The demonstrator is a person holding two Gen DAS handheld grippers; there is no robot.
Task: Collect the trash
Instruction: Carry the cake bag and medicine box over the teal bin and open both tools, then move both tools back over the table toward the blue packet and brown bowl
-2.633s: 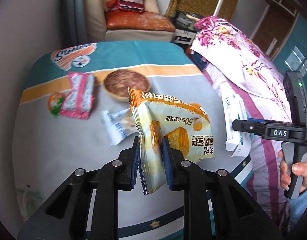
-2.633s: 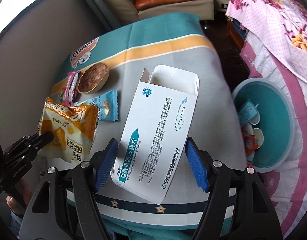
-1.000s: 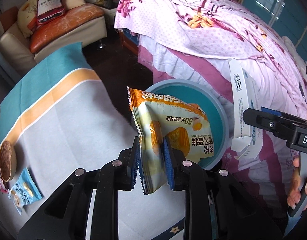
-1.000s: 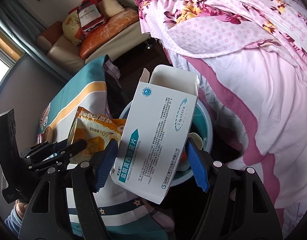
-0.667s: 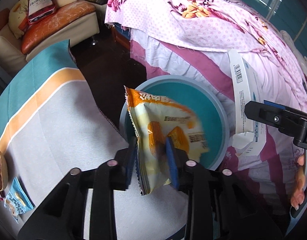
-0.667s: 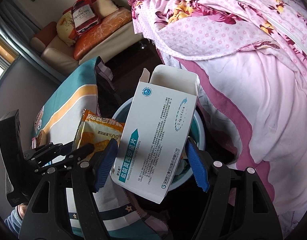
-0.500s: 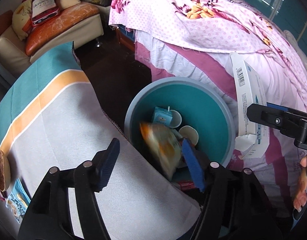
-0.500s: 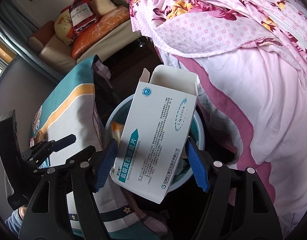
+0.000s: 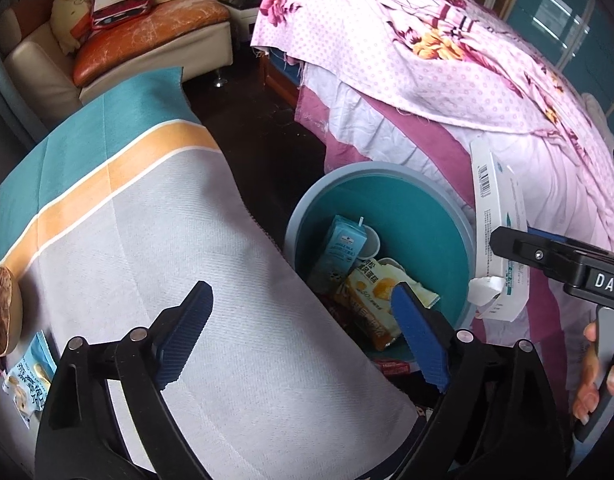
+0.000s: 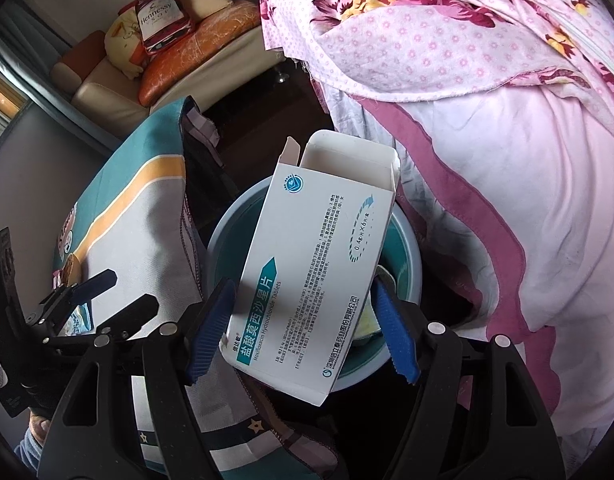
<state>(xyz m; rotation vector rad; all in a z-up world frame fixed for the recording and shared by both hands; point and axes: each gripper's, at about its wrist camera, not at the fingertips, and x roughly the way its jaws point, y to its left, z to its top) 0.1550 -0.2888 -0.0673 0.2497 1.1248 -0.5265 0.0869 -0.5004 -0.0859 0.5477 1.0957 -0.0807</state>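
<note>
The left gripper (image 9: 303, 332) was seen released, jaws spread wide over the round teal plastic bin (image 9: 427, 216) at the table's right edge. The yellow-orange snack wrapper (image 9: 371, 296) was found inside the bin, beside a light-blue milk carton (image 9: 339, 252). The white cardboard tablet box (image 10: 315, 272) was kept clamped between the right gripper's (image 10: 307, 320) 2 blue pads, above the bin (image 10: 227, 236).
</note>
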